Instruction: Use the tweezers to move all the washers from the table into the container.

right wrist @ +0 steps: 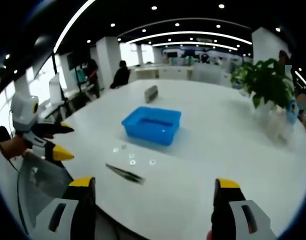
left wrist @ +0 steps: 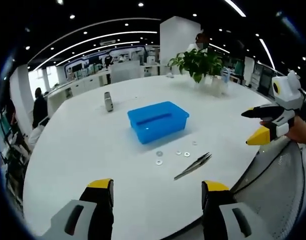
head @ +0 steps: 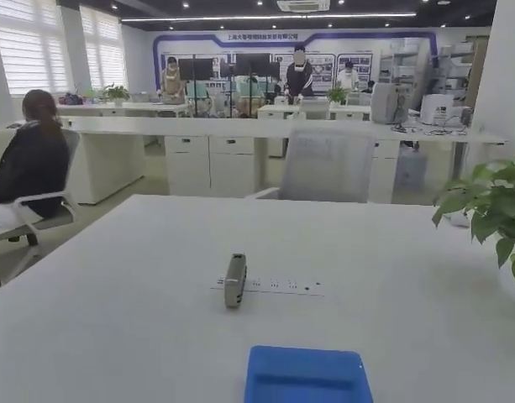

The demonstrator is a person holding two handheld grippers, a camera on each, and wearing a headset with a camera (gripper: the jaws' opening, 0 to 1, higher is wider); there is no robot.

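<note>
Head view: I'm looking across the white table (head: pixel 114 294). The blue container (head: pixel 307 375) sits at my near edge, cut off by the bottom of the picture. A small grey device (head: pixel 234 280) stands further out at mid-table, the plant (head: pixel 492 206) is on the right, and an empty chair (head: pixel 328 164) is at the far side. A person (head: pixel 26 168) sits at a desk off to the left. Left gripper view: the left gripper (left wrist: pixel 157 184) has its yellow-tipped jaws wide apart with nothing between them, hanging off the table's near edge. The washers (left wrist: pixel 158 162), five by my count, lie loose on the table just in front of the container, none inside that I can see. The tweezers (left wrist: pixel 192 166) lie flat beside them on the near side, untouched. The right gripper (left wrist: pixel 248 128) comes in from the right, off the table edge, with its jaws apart and nothing in them. Right gripper view: its own jaws are spread wide, nothing held. I see the same layout here: container at mid-table, washers scattered on its near side, tweezers nearest me. The left gripper shows at the left with its jaws parted.
</note>
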